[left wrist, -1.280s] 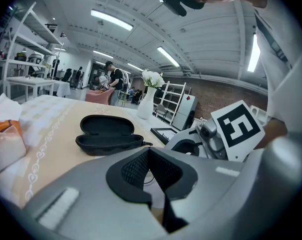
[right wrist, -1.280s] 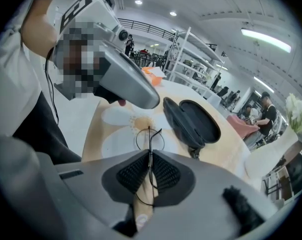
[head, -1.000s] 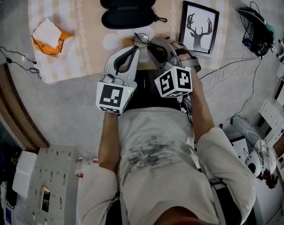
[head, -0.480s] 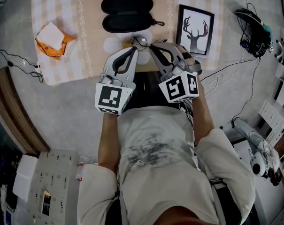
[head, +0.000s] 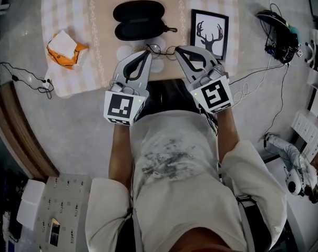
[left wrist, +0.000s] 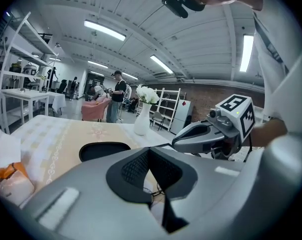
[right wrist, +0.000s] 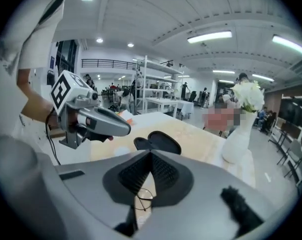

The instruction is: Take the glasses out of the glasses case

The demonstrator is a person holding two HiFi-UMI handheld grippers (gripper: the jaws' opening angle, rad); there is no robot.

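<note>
Glasses point(head: 157, 49) sit near table point(head: 109, 33) edge between left gripper point(head: 147, 53) and right gripper point(head: 177, 50).

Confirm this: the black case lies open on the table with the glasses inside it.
Not quite. The black case lies open on the table but empty; the glasses lie outside it on the table, as the head view shows.

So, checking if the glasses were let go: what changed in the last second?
The right gripper swung out to the person's right, away from the left gripper. Both stay shut. The glasses lie on the table between the tips; whether either tip pinches them I cannot tell. The left gripper, the open glasses case and the deer picture kept their places.
</note>
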